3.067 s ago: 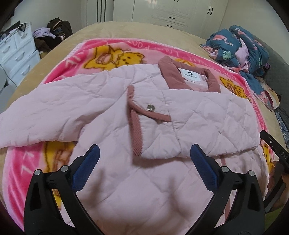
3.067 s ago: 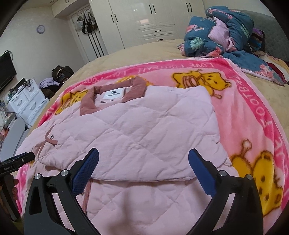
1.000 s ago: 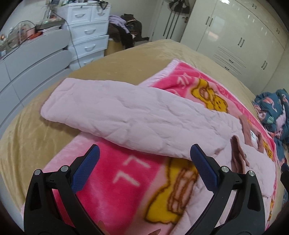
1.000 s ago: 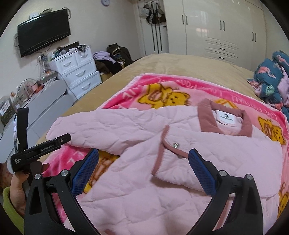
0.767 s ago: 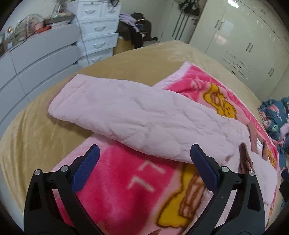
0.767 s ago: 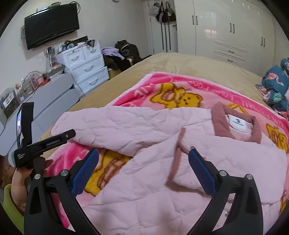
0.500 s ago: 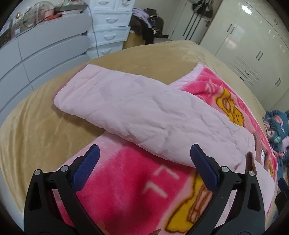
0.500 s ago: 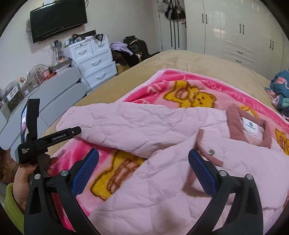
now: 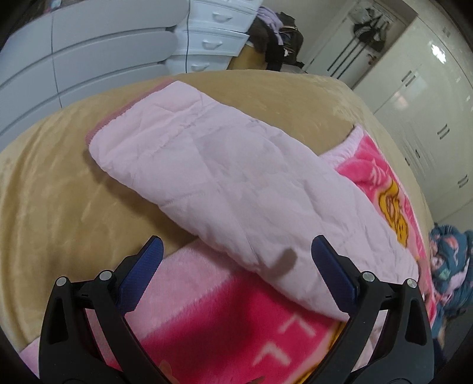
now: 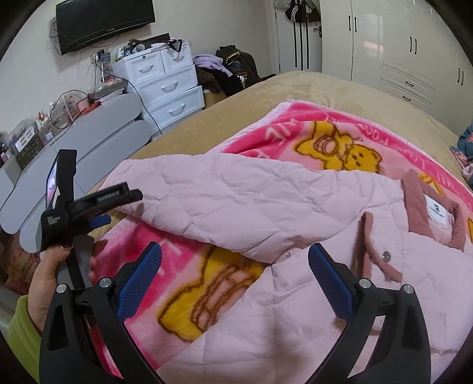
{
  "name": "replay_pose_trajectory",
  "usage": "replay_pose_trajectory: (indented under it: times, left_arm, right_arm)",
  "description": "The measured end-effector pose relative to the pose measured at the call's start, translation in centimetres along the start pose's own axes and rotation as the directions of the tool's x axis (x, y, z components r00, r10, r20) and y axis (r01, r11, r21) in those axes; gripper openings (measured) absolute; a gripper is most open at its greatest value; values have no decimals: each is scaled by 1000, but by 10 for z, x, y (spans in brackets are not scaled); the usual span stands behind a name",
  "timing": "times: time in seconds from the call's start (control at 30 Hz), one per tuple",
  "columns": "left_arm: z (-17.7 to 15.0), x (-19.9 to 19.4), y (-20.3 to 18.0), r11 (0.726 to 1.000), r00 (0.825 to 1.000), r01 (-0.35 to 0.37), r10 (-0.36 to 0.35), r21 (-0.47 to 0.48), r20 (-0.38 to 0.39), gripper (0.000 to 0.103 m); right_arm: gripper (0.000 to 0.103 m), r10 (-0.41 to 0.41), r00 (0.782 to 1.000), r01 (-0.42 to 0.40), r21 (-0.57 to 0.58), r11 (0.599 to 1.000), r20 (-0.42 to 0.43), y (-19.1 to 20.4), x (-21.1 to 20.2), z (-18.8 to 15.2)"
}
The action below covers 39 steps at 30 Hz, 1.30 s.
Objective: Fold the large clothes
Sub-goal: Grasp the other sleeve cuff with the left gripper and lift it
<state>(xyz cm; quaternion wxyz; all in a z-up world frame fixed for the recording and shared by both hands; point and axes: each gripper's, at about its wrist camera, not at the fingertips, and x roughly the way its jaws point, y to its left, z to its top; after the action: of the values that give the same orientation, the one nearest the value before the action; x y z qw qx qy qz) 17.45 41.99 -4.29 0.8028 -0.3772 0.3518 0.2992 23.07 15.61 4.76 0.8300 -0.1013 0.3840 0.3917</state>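
- Right wrist view: pink quilted jacket (image 10: 295, 206) is seen spread on a pink bear blanket (image 10: 340, 138) over the tan bed (image 10: 310, 85); dusty-rose collar w/ label at far right.
- One sleeve (image 9: 221, 177) is stretched out past the blanket edge onto the bed; cuff lies on tan cover.
- Left gripper (image 9: 236, 265) is hovered over the sleeve, jaws wide, nothing held.
- Right gripper (image 10: 235, 267) is held above jacket body, jaws wide, empty.
- White drawers (image 10: 165, 85) and a wall TV (image 10: 103, 23) are seen beyond the bed.

Right gripper (image 10: 235, 267) gapes above the pink jacket (image 10: 295, 206); left gripper (image 10: 100, 220) nears its sleeve.
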Motion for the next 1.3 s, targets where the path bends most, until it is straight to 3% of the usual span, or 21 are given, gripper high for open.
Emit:
replay_pose_trajectory:
  times: [0.13, 0.47, 0.57, 0.6, 0.67, 0.77, 1.0, 1.3]
  left_arm:
    - [4, 12, 7, 999, 1000, 26, -26, -46, -9, 94]
    - [32, 34, 31, 995, 1000, 12, -11, -102, 9, 93]
    - [38, 28, 37, 994, 998, -33, 38, -106, 50, 66]
    - [39, 24, 40, 993, 998, -21, 28, -115, 59, 61]
    - [41, 14, 41, 993, 995, -22, 33, -114, 92, 35]
    - [46, -8, 41, 993, 988, 24, -5, -120, 152, 15]
    - [54, -53, 18, 992, 963, 104, -81, -76, 257, 12]
    - [44, -116, -27, 973, 899, 229, -226, 37, 375, 10]
  right_arm:
    - [99, -1, 1000, 1, -2, 1000, -17, 0, 8, -5]
    - [99, -31, 999, 33, 59, 998, -35, -30, -1, -29]
    - [99, -49, 998, 51, 91, 995, -27, -45, -10, -37]
    - [99, -54, 998, 56, 111, 992, -24, -51, -12, -40]
    - [99, -59, 998, 61, 141, 988, -21, -61, -16, -43]
    - [99, -70, 997, 72, 172, 982, -17, -72, -21, -49]
    - [99, -91, 996, 88, 229, 970, 5, -92, -43, -61]
    - [99, -127, 991, 112, 289, 951, 31, -119, -76, -77]
